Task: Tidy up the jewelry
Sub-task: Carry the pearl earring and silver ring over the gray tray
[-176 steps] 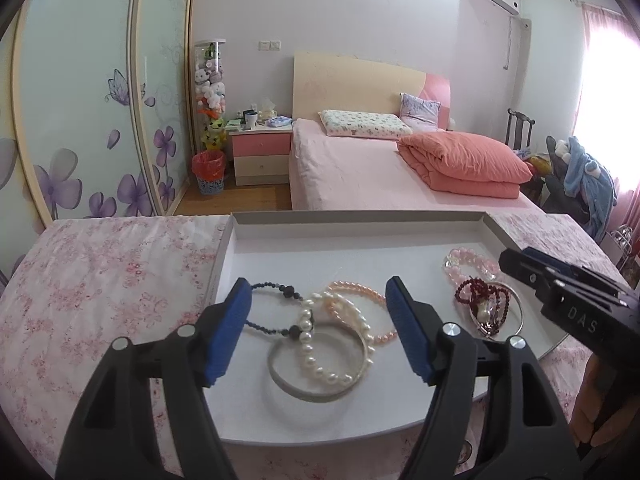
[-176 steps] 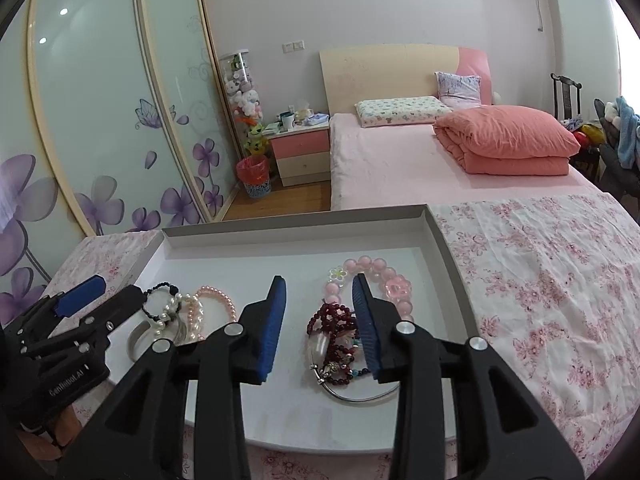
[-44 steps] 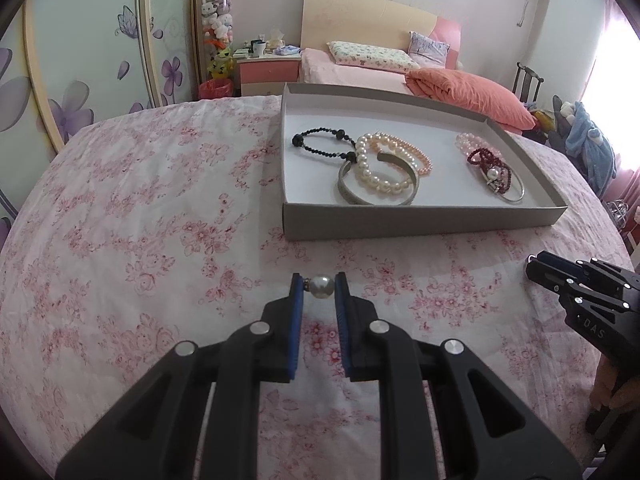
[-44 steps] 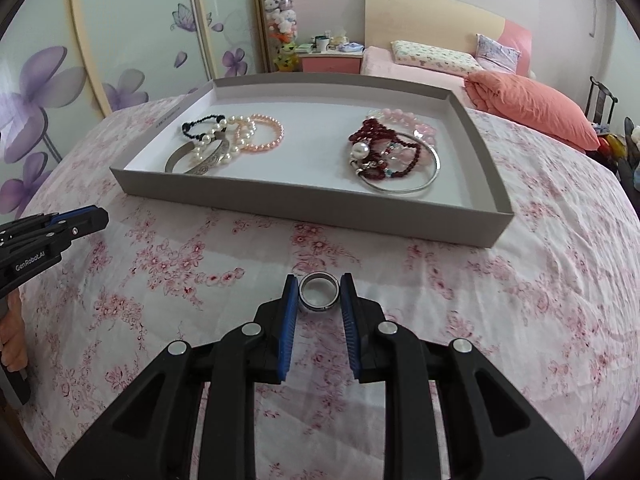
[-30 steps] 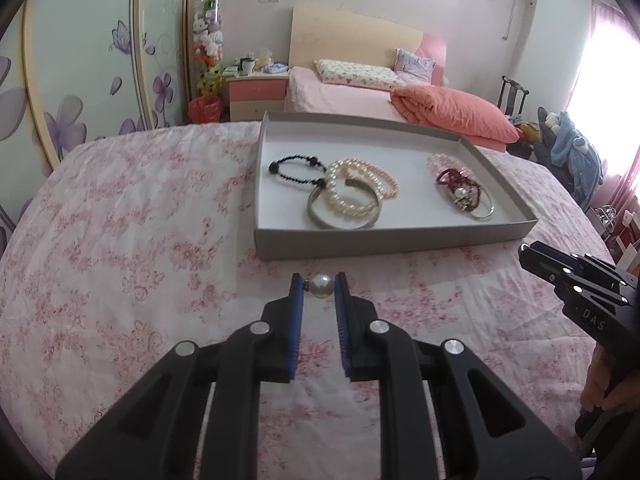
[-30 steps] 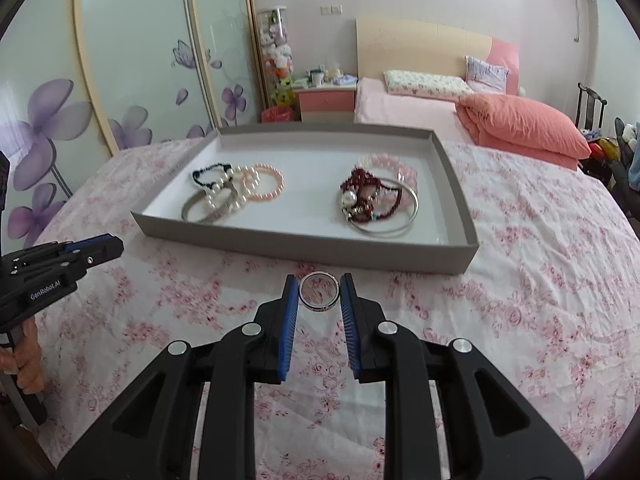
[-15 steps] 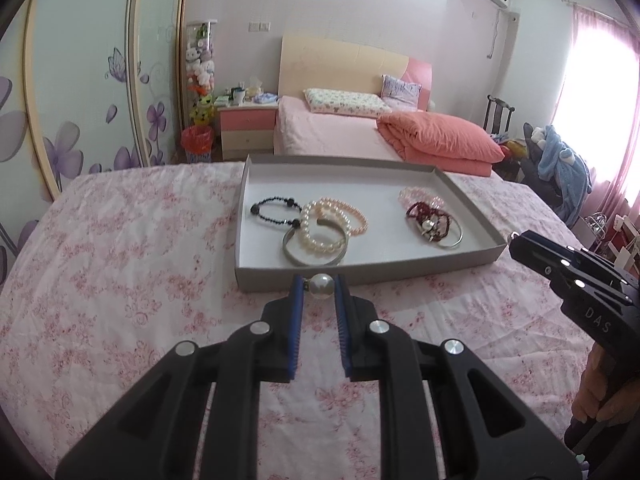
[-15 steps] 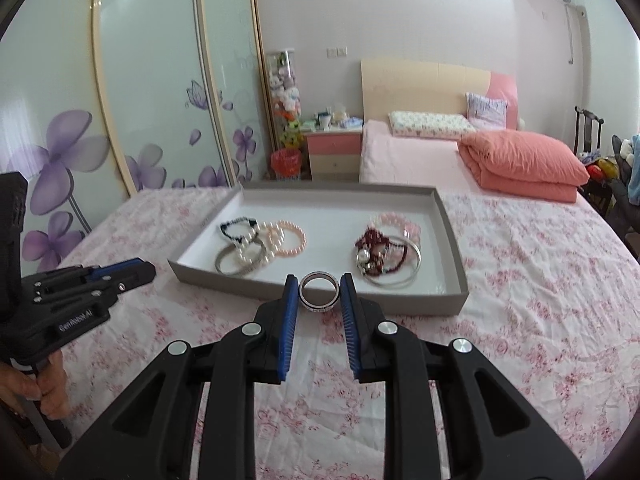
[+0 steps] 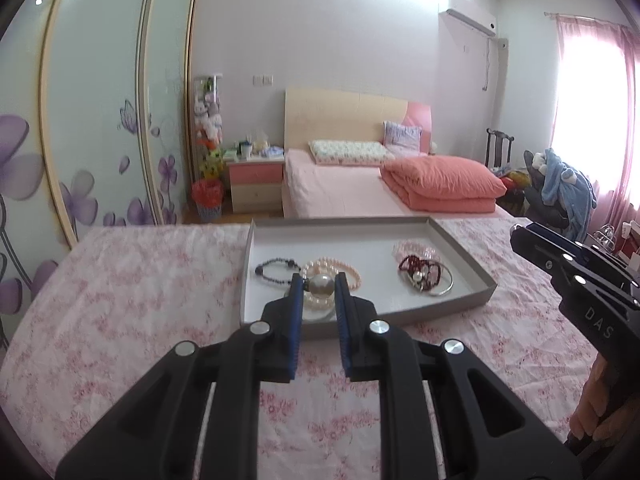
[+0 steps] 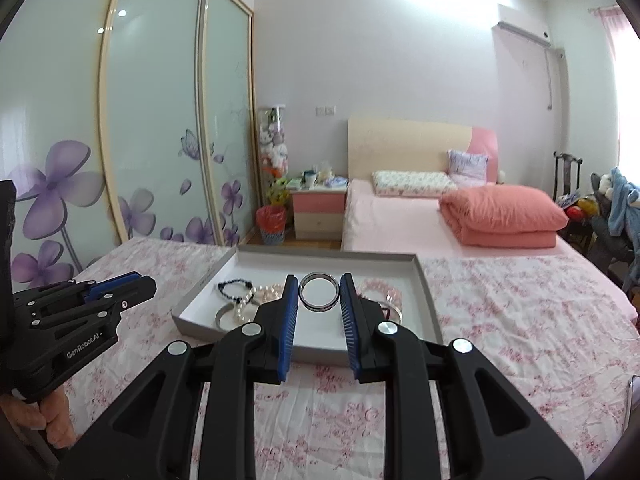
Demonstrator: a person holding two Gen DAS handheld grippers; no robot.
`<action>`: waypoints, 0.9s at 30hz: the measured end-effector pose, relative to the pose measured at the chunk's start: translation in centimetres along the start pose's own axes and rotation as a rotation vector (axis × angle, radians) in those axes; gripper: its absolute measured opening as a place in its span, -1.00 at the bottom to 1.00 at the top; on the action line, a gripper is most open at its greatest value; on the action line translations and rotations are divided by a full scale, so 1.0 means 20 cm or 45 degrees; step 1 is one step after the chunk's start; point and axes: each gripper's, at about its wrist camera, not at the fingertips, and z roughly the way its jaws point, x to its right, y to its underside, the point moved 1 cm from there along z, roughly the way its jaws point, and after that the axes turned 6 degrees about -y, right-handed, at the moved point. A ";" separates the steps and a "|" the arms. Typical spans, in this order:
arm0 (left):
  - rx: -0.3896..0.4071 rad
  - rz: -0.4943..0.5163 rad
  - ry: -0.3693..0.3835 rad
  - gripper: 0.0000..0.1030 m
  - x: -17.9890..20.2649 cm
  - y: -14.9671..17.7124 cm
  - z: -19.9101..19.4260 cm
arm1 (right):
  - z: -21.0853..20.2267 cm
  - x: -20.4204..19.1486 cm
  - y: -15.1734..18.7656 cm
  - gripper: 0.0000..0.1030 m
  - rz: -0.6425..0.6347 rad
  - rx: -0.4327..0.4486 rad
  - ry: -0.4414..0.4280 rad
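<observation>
Nearest to me, my left gripper (image 9: 319,286) has its blue pads almost together and pinches a pearl bead (image 9: 319,285) between the tips, above the flowered cloth (image 9: 132,300). My right gripper (image 10: 319,293) is nearly closed in the same way and holds a silver ring (image 10: 319,291) upright between its pads, so that I look straight through the hoop. Both held pieces are in the air in front of the near wall of the grey tray (image 9: 472,276), which lies flat on the cloth. Inside the tray, on the left part, I see a dark bead bracelet (image 9: 276,270), and just beside it a pink pearl bracelet (image 9: 348,270) that lies against a white pearl bracelet (image 10: 245,304) and a plain metal bangle (image 10: 221,317). On the right part of the tray, well apart from this group, dark red beads (image 9: 416,266) are heaped with pale pink beads (image 9: 412,247) and a thin silver bangle (image 9: 442,289); these overlap, and I cannot separate them exactly. Behind the table stands a bed (image 9: 332,188) with a folded coral quilt (image 9: 440,184), and further left a pink bedside cabinet (image 9: 256,184) beside sliding doors (image 9: 108,120) with purple flowers.
</observation>
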 end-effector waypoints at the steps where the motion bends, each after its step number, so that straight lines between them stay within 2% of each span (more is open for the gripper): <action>1: 0.018 0.005 -0.003 -0.68 0.01 -0.01 -0.01 | -0.01 0.00 -0.01 -0.56 0.001 0.018 0.012; 13: 0.129 0.021 -0.018 -0.68 0.05 -0.05 -0.06 | -0.04 0.03 -0.04 -0.56 0.016 0.122 0.074; 27: 0.121 0.015 -0.023 -0.68 0.04 -0.06 -0.02 | -0.01 0.02 -0.05 -0.56 0.006 0.123 0.089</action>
